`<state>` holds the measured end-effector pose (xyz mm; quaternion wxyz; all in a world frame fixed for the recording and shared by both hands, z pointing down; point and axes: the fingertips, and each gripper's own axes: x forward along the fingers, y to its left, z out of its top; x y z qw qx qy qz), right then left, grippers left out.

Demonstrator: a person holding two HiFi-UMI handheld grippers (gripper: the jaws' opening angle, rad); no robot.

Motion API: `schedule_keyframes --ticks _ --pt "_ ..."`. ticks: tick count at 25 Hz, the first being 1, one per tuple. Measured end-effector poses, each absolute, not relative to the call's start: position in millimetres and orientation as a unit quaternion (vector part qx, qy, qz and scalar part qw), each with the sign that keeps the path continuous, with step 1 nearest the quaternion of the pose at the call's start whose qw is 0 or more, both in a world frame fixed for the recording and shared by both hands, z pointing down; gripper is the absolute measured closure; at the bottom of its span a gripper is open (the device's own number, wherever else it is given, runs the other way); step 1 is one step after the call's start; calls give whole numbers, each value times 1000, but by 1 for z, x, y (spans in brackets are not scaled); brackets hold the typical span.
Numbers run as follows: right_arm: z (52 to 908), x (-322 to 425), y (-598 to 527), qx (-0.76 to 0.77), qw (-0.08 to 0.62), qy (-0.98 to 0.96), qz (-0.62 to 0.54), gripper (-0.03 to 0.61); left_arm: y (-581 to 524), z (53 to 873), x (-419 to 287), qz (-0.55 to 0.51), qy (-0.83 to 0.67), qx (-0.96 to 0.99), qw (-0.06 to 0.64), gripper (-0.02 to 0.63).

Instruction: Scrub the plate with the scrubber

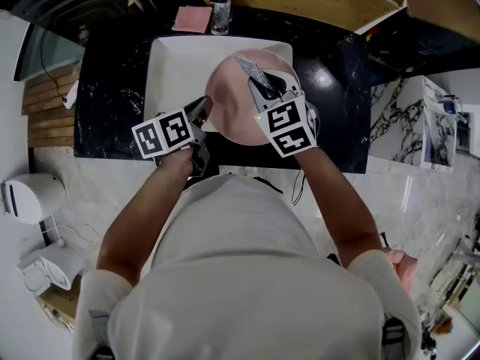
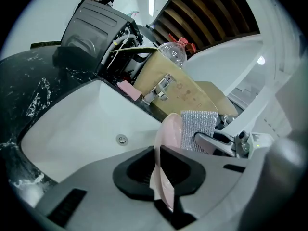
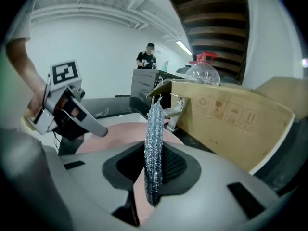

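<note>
Squarely over the white sink (image 1: 169, 66), a pink plate (image 1: 236, 107) is held tilted, its near rim clamped between the 2 jaws of the left gripper (image 1: 202, 111). Over its upper face sits a silver mesh scrubber (image 1: 250, 70), pinched edge-up in the closed jaws of the right gripper (image 1: 264, 88). A black marble counter (image 1: 112, 103) surrounds the basin, and a cardboard box (image 3: 231, 114) stands behind the faucet (image 3: 174, 110).

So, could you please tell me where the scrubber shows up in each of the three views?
Head view: scrubber upper centre, over the plate.
Left gripper view: scrubber right of centre, beside the plate's rim.
Right gripper view: scrubber dead centre, edge-on.
Shared landmark: the plate.
</note>
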<state>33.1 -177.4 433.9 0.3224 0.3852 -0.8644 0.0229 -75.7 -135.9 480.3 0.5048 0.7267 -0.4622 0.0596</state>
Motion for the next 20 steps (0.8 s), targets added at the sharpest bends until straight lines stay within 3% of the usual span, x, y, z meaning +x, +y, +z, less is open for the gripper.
schedule_keyframes --ticks 6,20 --pt "441 41 -189 391 436 -796 -149 499 -132 472 -71 46 -445 730 517 575" --pt "465 -19 -122 246 447 -829 -230 499 -144 463 -82 9 -444 728 522 568"
